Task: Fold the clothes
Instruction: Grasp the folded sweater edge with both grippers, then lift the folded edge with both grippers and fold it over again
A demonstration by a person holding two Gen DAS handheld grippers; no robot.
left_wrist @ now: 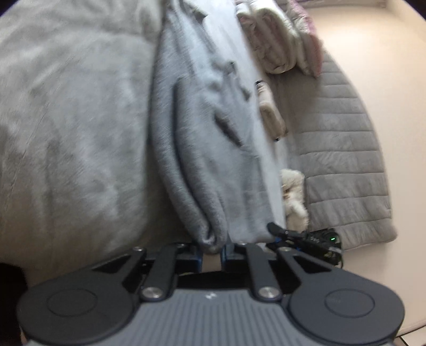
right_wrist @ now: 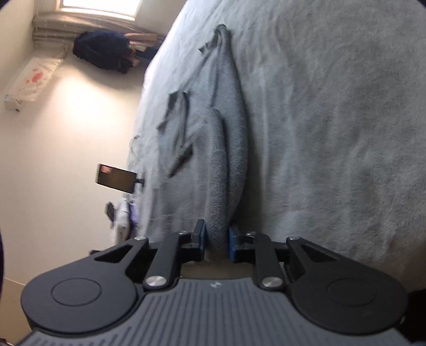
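**Both grippers clamped on a grey garment over the bed**

Here, in the left wrist view, the left gripper has its blue pads drawn close together, pinching a bunched edge of a grey knit garment. The garment stretches away from the gripper as a long, creased band with dark folds across it. It lies over a plush grey blanket that fills the left side of the view. To the right of the garment, a quilted grey cover hangs down the side of the bed, and rolled pale towels or blankets sit at the far end. A small white fluffy thing shows near the bed edge, though what it is cannot be told. Part of a dark device with a green light lies just beside the gripper, on the right. The view is blurred.

In the right wrist view, the right gripper is likewise closed on the garment, a thick fold of the grey knit standing between its blue pads. The cloth runs away from the pads in a narrow ridge, with loose dark flaps to its left. The same plush blanket spreads beneath it. Beyond the bed edge stand a pale wall, a bright window, a dark heap of clothing and a phone on a holder.
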